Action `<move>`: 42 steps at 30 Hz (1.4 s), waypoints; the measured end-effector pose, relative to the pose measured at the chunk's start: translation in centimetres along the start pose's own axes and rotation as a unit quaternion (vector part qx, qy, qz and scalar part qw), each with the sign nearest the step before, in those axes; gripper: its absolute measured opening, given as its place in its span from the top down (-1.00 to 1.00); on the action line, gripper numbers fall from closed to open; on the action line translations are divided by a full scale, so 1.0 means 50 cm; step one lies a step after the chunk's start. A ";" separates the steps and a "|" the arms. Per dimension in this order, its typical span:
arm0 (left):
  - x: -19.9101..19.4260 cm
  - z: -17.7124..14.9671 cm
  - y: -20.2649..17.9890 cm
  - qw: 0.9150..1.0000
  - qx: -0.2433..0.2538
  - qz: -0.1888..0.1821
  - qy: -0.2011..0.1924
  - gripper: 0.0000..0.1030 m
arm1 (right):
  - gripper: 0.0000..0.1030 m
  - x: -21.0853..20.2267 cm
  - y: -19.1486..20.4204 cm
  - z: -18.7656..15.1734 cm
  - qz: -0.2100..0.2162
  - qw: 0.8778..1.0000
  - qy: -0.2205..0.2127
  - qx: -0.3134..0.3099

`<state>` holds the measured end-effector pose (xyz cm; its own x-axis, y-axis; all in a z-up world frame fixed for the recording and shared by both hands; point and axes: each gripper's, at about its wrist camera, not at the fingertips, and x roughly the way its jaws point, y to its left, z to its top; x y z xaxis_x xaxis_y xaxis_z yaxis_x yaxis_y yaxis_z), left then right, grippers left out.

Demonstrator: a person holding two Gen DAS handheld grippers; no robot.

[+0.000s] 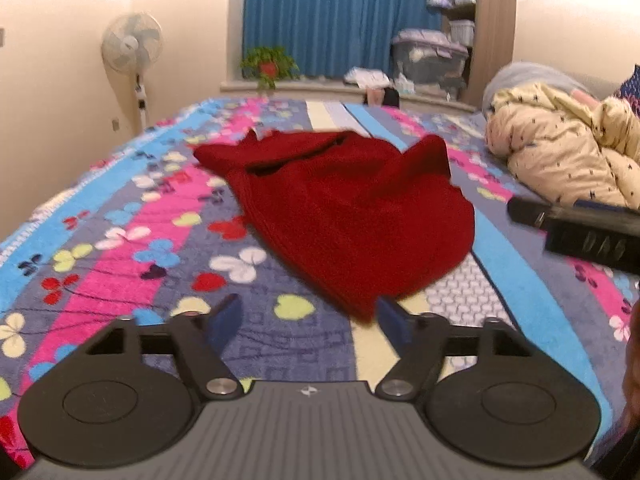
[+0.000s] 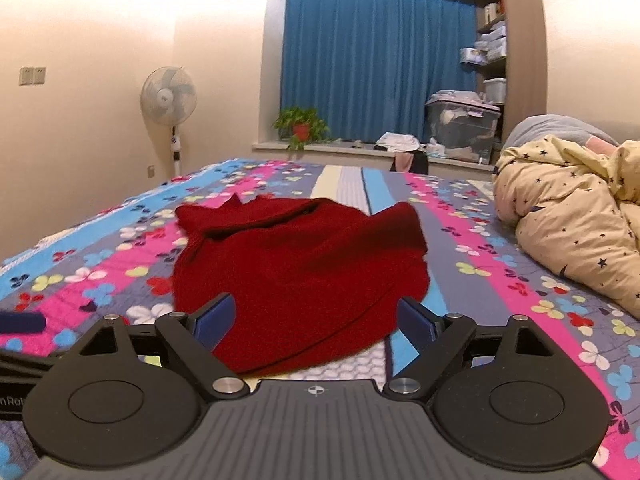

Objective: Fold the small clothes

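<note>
A small dark red knitted garment (image 1: 344,208) lies crumpled on the patterned bedspread (image 1: 120,248), its neck opening towards the far side. My left gripper (image 1: 310,320) hovers at its near edge, open; the garment's near corner lies just inside the right blue pad (image 1: 394,320), unpinched. In the right wrist view the same red garment (image 2: 296,272) fills the middle. My right gripper (image 2: 316,322) is open over its near hem, with the cloth lying between the wide-apart pads (image 2: 216,318). The right gripper's black body (image 1: 576,232) shows at the right edge of the left wrist view.
A bundled cream quilt with dark stars (image 2: 576,216) lies on the bed's right side. A standing fan (image 2: 170,100) is by the left wall. Beyond the bed are a windowsill with a potted plant (image 2: 300,126), a storage box (image 2: 460,128) and blue curtains (image 2: 380,60).
</note>
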<state>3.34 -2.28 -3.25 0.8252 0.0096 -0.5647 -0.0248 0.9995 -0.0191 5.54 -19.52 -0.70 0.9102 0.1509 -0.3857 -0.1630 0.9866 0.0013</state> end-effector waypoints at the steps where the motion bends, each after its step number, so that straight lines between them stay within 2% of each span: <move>1: 0.014 0.003 0.001 1.000 0.000 -0.005 0.012 -0.28 | -0.71 0.004 -0.008 0.002 0.000 1.000 0.002 0.007; 4: 0.062 0.016 0.004 0.999 -0.013 -0.017 0.039 -0.27 | -0.66 0.014 -0.024 0.009 -0.005 1.000 -0.003 0.022; 7: 0.134 0.035 0.005 0.997 -0.029 -0.009 0.068 -0.32 | -0.58 0.022 -0.040 0.016 -0.009 0.999 -0.003 0.034; 8: 0.164 0.040 0.006 0.996 -0.037 -0.005 0.077 -0.38 | -0.50 0.025 -0.047 0.017 -0.011 0.999 0.001 0.040; 9: 0.187 0.043 0.010 0.994 -0.061 0.048 0.075 -0.48 | -0.40 0.028 -0.052 0.017 -0.011 0.999 0.006 0.051; 12: 0.259 0.048 0.022 0.990 -0.088 0.062 0.095 -0.50 | -0.23 0.039 -0.075 0.018 -0.016 0.997 0.015 0.076; 14: 0.298 0.050 0.026 0.987 -0.111 0.062 0.103 -0.52 | -0.21 0.045 -0.091 0.019 -0.018 0.996 0.022 0.088; 18: 0.351 0.060 0.013 0.984 -0.139 0.067 0.091 -0.64 | -0.21 0.057 -0.122 0.021 -0.022 0.994 0.028 0.105; 23: 0.392 0.086 -0.039 0.984 -0.143 0.069 0.077 -0.64 | -0.21 0.088 -0.157 0.013 -0.019 0.988 0.073 0.137; 25: 0.409 0.096 -0.059 0.984 -0.130 0.087 0.083 -0.50 | -0.22 0.099 -0.167 0.012 -0.019 0.985 0.084 0.149; 27: 0.417 0.106 -0.068 0.984 -0.126 0.092 0.083 0.22 | -0.22 0.103 -0.173 0.013 -0.019 0.984 0.086 0.156; 29: 0.410 0.116 -0.068 0.985 -0.124 0.090 0.077 0.54 | -0.22 0.107 -0.173 0.013 -0.020 0.983 0.088 0.158; 31: 0.397 0.124 -0.060 0.986 -0.126 0.083 0.077 0.60 | -0.22 0.111 -0.172 0.013 -0.020 0.983 0.089 0.160; 32: 0.388 0.125 -0.054 0.986 -0.126 0.081 0.077 0.70 | -0.20 0.113 -0.172 0.013 -0.022 0.983 0.089 0.158; 34: 0.365 0.127 -0.037 0.986 -0.122 0.080 0.076 0.71 | -0.05 0.116 -0.169 0.012 -0.024 0.984 0.088 0.155; 36: 0.331 0.130 -0.018 0.989 -0.118 0.059 0.065 0.73 | 0.10 0.117 -0.165 0.011 -0.025 0.984 0.089 0.151; 39: 0.267 0.141 0.007 0.995 -0.082 0.030 0.041 0.74 | 0.35 0.114 -0.158 0.009 -0.029 0.986 0.085 0.141; 42: 0.206 0.153 0.052 0.998 -0.054 0.009 0.037 0.75 | 0.51 0.105 -0.153 0.008 -0.037 0.987 0.079 0.132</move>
<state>16.08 0.65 -2.80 0.7807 0.0220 -0.6246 -0.1033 0.9902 -0.0942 11.71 -26.24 -2.36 0.8415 0.0878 -0.5330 0.0247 0.9794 0.2004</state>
